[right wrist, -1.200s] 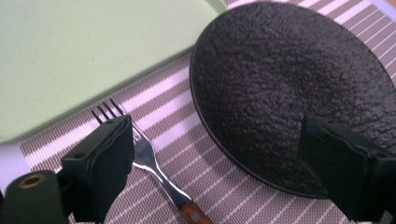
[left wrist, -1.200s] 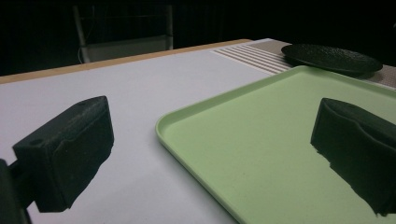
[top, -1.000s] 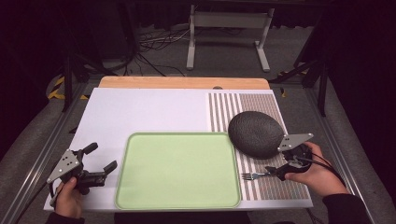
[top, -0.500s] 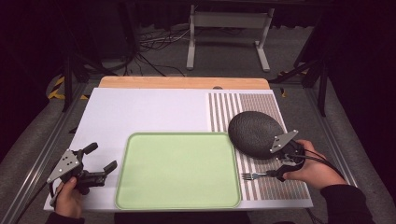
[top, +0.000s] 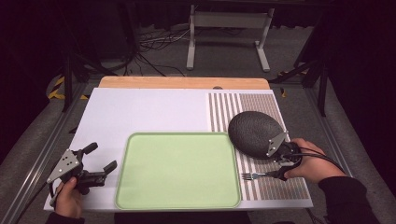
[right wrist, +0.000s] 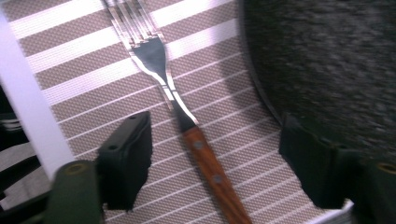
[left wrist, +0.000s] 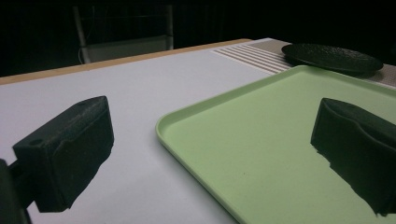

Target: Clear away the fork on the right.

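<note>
A fork (top: 254, 176) with a wooden handle lies on the striped mat (top: 275, 186), tines toward the green tray (top: 177, 170). My right gripper (top: 280, 170) is low over the handle end. In the right gripper view the fork (right wrist: 187, 123) runs between the jaws of the right gripper (right wrist: 214, 126), which have just been closing; gaps remain on both sides, so it is open. A dark round plate (top: 254, 133) sits upside down just beyond. My left gripper (top: 102, 157) rests open at the tray's left edge, and in its own view the left gripper (left wrist: 210, 130) holds nothing.
The tray and mat lie on a white board (top: 149, 109) with a wooden strip at its far edge. The dark plate (right wrist: 327, 56) crowds the right jaw. In the left gripper view the tray (left wrist: 261, 140) rim runs between the jaws, with the plate (left wrist: 331, 57) farther off.
The right hand has shifted a little to the left, bringing its gripper over the fork's handle. The left hand and its gripper have stayed put.
</note>
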A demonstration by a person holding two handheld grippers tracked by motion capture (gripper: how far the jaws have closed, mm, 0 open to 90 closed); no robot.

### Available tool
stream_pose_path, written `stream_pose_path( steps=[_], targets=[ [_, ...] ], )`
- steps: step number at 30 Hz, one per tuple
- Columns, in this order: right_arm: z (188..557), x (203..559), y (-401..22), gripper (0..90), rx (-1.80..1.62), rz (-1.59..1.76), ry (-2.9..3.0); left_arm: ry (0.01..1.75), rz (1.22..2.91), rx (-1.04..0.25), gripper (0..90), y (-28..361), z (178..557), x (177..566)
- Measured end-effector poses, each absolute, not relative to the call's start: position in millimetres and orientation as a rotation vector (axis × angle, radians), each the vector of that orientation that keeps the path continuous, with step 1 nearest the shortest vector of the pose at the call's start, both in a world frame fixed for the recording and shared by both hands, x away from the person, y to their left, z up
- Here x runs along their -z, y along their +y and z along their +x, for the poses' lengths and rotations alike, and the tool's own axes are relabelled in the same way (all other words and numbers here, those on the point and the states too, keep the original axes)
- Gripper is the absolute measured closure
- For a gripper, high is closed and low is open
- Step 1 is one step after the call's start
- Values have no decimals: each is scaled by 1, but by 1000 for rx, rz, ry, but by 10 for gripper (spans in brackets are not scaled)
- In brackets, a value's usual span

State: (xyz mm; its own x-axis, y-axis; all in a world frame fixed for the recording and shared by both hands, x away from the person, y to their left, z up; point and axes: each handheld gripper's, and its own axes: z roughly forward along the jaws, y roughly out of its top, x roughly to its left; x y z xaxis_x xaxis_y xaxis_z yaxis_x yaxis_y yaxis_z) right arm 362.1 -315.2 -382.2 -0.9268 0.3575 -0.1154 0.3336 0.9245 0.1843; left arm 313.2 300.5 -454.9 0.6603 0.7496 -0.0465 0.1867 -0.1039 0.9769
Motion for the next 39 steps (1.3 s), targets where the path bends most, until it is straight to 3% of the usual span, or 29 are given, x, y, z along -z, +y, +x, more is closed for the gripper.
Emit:
stream_pose_path(
  steps=[8, 10, 17, 26, 39],
  targets=[
    [361, 388, -312, 451, -119, 292, 3026, 780, 1640, -569, 0, 300, 313, 455],
    [361, 390, -311, 535, -61, 241, 3046, 780, 1640, -570, 0, 300, 313, 455],
    [363, 396, -306, 542, 17, 143, 3075, 780, 1645, -570, 0, 300, 314, 455],
    [366, 402, -301, 707, 86, 2, 3074, 782, 1645, -572, 1, 300, 314, 456],
    [368, 412, -300, 769, 105, -31, 3088, 786, 1646, -571, 1, 300, 314, 457]
  ],
)
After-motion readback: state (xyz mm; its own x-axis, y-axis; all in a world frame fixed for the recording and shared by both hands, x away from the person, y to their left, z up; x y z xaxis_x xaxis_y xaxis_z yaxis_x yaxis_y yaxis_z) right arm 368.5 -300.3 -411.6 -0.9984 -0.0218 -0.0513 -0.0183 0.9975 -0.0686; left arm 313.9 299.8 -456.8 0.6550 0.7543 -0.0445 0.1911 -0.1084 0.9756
